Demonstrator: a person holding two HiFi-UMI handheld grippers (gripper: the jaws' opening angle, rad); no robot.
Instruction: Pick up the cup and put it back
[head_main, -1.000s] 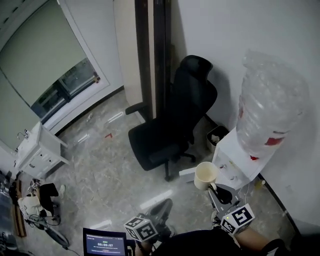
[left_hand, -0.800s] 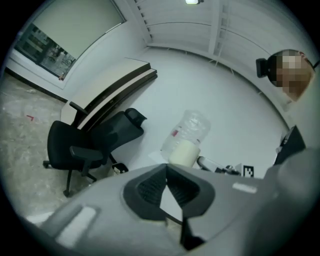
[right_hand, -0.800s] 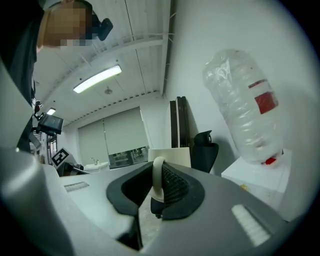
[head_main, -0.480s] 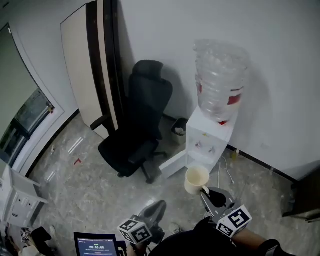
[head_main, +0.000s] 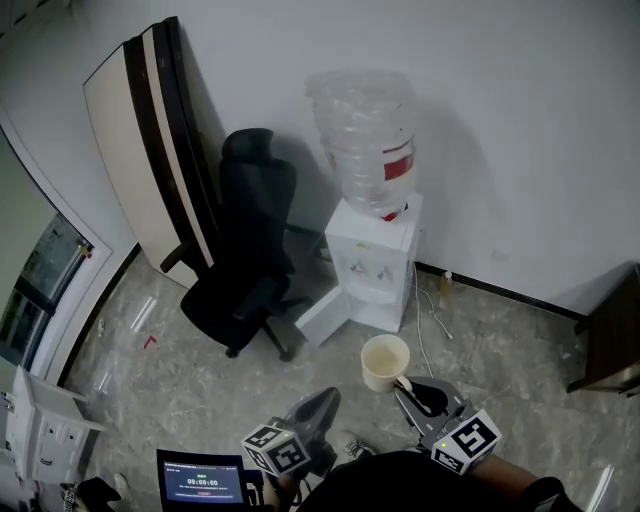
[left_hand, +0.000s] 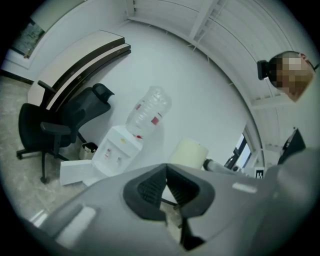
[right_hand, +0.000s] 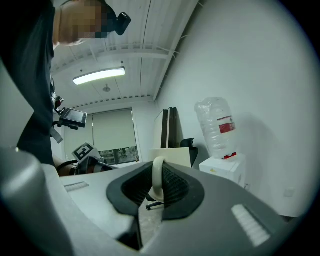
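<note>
Because my right gripper (head_main: 405, 384) has the cup (head_main: 384, 361) only by its thin handle (right_hand: 157, 176), with the pads clamped on that loop and the cream body hanging out past the tips above the floor, I judge the main risk to be rotation. The weight sits off to one side of a narrow hold, so a quick move could let the cup pivot or slip. If I lower it while it is tilted, its base could land on an edge and roll away. My left gripper (head_main: 326, 400) sits low beside it, jaws closed on nothing, and is no help as a support where it is.

Further out, a white panel (head_main: 322, 318) juts from the foot of the water dispenser (head_main: 375, 262). A careless swing that way could knock the cup against it.

As for containers, the cup shows a bare interior from above and looks empty to me. The big clear bottle (head_main: 365, 135) stands inverted on the dispenser, and I cannot make out any water level in it.
</note>
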